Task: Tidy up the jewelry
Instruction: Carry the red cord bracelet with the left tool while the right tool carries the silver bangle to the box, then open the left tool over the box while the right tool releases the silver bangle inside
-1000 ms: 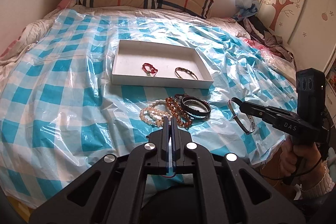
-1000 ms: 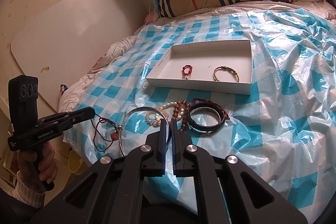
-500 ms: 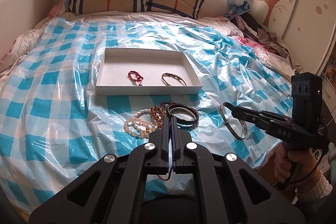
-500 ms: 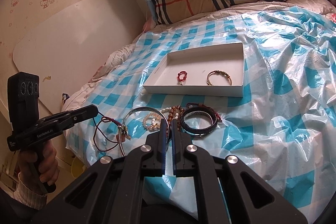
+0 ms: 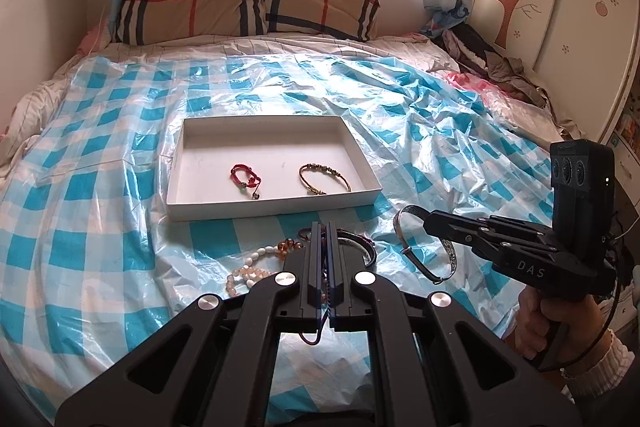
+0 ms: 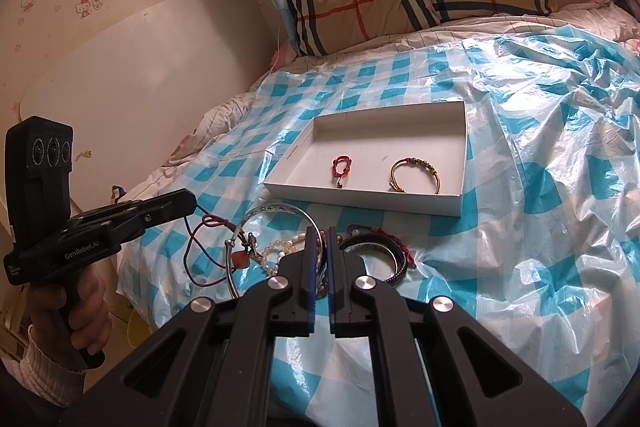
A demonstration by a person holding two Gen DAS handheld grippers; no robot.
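Note:
A white tray point(image 5: 276, 205) lies on the checked bed sheet and holds a red cord bracelet point(image 5: 244, 175) and a gold bangle point(image 5: 324, 179). In front of it lies a pile with a pearl bracelet point(image 5: 248, 273), amber beads and a dark bangle point(image 6: 380, 255). My left gripper point(image 5: 325, 227) is shut on a dark red cord necklace point(image 6: 204, 251) with an orange pendant, which hangs from it above the bed edge. My right gripper point(image 6: 318, 231) is shut on a silver bangle point(image 5: 424, 247) and holds it up, right of the pile.
A plaid pillow point(image 5: 240, 3) lies at the head of the bed under the window. Clothes point(image 5: 492, 63) are heaped at the far right by a wardrobe. A white board point(image 6: 132, 67) leans on the left wall. The bed edge is right below both grippers.
Both grippers have pulled back and risen from the pile. The silver bangle stays in the right gripper and the red cord necklace hangs from the left one.

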